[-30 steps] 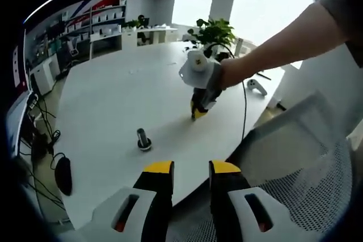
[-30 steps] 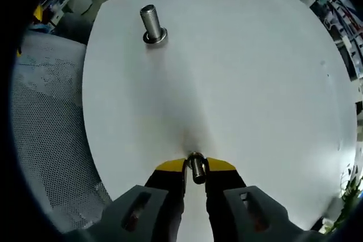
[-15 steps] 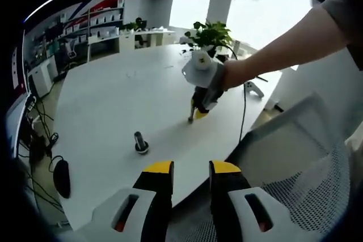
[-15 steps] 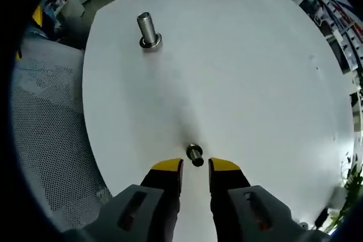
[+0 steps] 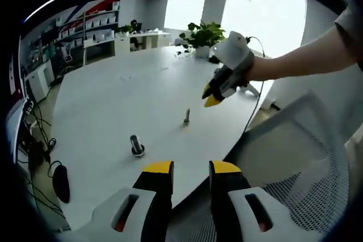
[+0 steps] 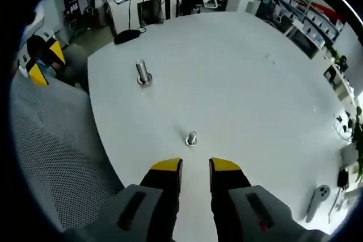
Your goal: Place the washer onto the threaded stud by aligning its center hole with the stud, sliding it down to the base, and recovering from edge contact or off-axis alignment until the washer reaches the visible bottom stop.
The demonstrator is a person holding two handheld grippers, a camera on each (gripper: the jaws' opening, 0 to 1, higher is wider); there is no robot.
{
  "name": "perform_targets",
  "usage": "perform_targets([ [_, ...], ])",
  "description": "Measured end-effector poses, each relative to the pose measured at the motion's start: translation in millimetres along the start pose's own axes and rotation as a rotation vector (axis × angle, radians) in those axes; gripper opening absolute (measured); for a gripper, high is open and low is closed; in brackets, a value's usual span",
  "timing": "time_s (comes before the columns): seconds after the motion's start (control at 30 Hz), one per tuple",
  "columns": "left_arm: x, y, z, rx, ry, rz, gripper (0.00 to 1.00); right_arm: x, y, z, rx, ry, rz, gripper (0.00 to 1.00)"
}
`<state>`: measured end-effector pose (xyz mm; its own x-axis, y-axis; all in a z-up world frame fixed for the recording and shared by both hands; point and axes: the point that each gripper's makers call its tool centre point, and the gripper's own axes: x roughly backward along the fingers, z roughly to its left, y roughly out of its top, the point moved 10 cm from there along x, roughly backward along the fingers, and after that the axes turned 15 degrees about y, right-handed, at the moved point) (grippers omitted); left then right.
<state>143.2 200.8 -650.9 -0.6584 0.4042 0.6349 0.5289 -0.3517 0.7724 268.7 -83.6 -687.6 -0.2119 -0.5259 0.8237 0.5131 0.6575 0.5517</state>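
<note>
A small metal threaded stud [image 6: 191,138] is seen standing upright on the large white table [image 6: 244,100], just ahead of the right gripper [image 6: 195,166], whose yellow-tipped jaws are parted and empty. A larger metal stud with a ring at its base [image 6: 142,73] stands further off, toward the table's edge beside a grey mesh chair [image 6: 51,151]. The left gripper [image 5: 191,168] is held off the table's near edge, jaws slightly apart, holding nothing. The washer cannot be told apart.

Left gripper view looks low across the round white table [image 5: 113,100] from its near edge, toward bright windows. Right gripper view looks down on it from above, facing the shelving, and both share the two upright metal studs [image 5: 135,144] [image 6: 143,73].
</note>
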Motion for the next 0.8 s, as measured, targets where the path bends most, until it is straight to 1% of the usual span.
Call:
perform_targets([
  [0.1,0.0,0.8,-0.3,-0.002,-0.004,-0.007,0.23,16.4,-4.0,7.8,0.001,-0.019,-0.030,0.21],
  [0.17,0.3,1.1,-0.7,-0.003,-0.009,-0.008,0.23,28.0,-4.6,12.5,-0.016,-0.046,-0.088,0.21],
  [0.23,0.7,1.5,-0.7,-0.001,-0.012,-0.013,0.23,40.8,-3.8,18.4,-0.055,-0.067,-0.167,0.21],
  [0.3,1.1,2.2,0.1,0.008,-0.015,-0.021,0.23,51.5,-4.9,22.9,-0.085,-0.086,-0.218,0.22],
  [0.47,3.9,4.8,2.3,0.030,-0.012,-0.050,0.23,62.6,-10.7,39.7,-0.053,-0.112,-0.224,0.22],
  [0.53,5.8,5.2,3.1,0.040,-0.004,-0.065,0.23,67.2,-13.7,43.0,-0.077,-0.121,-0.261,0.22],
  [0.57,6.6,5.3,3.2,0.046,-0.001,-0.072,0.23,69.4,-16.1,44.9,-0.107,-0.126,-0.290,0.23],
  [0.63,6.6,7.0,3.4,0.047,0.000,-0.083,0.23,73.6,-21.4,48.2,-0.127,-0.148,-0.311,0.23],
  [0.7,6.7,8.2,3.3,0.050,-0.001,-0.091,0.23,75.2,-25.0,51.4,-0.147,-0.147,-0.325,0.24],
  [0.8,7.1,8.1,2.4,0.049,-0.004,-0.094,0.23,80.1,-30.7,56.8,-0.154,-0.162,-0.338,0.24],
])
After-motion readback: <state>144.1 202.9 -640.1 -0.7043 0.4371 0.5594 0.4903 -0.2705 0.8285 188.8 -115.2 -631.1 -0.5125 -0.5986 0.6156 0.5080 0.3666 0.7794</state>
